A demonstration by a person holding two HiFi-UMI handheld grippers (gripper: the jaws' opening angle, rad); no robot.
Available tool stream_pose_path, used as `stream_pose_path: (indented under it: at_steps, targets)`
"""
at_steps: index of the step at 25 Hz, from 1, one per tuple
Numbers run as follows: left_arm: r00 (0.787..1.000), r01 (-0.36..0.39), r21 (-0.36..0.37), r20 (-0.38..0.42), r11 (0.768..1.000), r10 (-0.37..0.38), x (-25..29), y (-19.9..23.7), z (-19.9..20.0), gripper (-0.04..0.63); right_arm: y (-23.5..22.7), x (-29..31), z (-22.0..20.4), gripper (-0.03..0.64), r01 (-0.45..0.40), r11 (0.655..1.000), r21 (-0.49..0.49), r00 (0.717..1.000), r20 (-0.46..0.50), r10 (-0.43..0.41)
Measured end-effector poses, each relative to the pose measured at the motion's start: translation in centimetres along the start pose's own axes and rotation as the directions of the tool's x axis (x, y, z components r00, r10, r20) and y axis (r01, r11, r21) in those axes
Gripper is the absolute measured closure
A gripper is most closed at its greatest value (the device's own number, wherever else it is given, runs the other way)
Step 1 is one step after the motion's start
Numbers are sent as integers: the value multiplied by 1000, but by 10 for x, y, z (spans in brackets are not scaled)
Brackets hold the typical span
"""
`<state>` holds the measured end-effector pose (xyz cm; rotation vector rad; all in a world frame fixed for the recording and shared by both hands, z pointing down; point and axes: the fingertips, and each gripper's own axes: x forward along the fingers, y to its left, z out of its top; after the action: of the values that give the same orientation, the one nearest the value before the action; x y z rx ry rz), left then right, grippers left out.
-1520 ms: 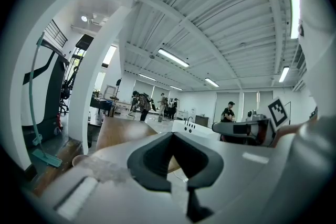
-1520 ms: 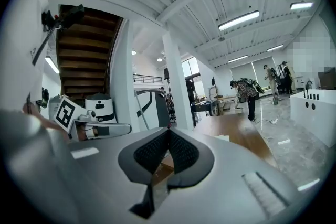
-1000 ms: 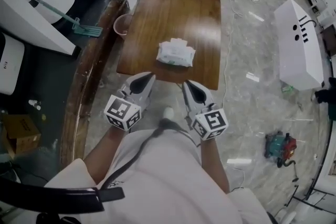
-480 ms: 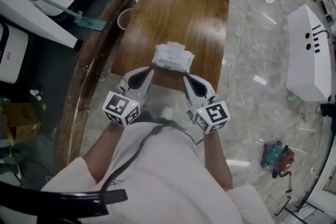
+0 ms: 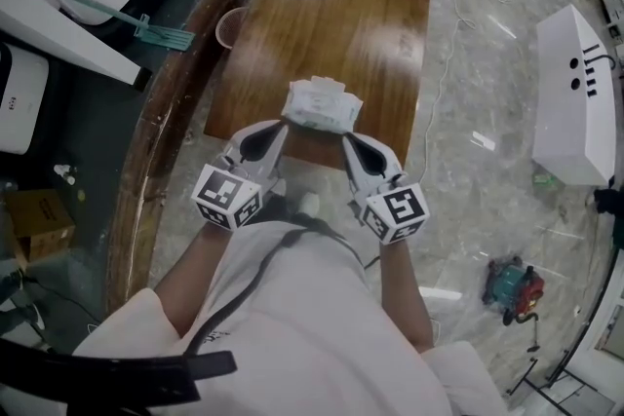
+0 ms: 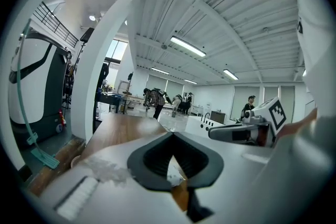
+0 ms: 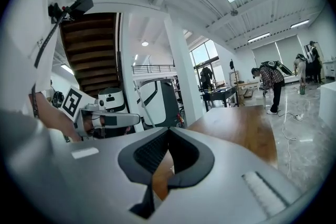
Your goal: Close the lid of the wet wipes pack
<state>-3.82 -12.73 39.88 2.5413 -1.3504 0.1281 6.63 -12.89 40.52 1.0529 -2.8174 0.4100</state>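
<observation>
A white wet wipes pack (image 5: 323, 106) lies near the front edge of the brown wooden table (image 5: 336, 5). Its top looks crumpled, and I cannot make out how its lid stands. My left gripper (image 5: 281, 125) is shut and empty, its tip just short of the pack's near left corner. My right gripper (image 5: 347, 138) is also shut and empty, by the near right corner. In the left gripper view the closed jaws (image 6: 172, 134) frame a sliver of the pack (image 6: 173, 174). In the right gripper view the jaws (image 7: 169, 129) meet over the table (image 7: 247, 128).
A pink bucket (image 5: 232, 24) and a green mop (image 5: 156, 32) are on the floor left of the table, beside a raised wooden ledge (image 5: 161, 151). A white cabinet (image 5: 570, 97), a cable and a power tool (image 5: 509, 284) are on the floor to the right.
Both grippers have moved forward and a little down toward the pack, and their tips now sit at its near edge. Both stay shut.
</observation>
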Motion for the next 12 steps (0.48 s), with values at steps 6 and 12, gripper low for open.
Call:
stream_pose_path:
  at_steps: [6,12]
  targets:
    - [998,63,3,-11,998,-63,16,8,13,594,-12,11,10,607,52,999,-3,999,3,-52]
    - [993,111,14,-31,994,-110,35,19,17,592,-24,22,18,607,92,996,2,996,17,-92]
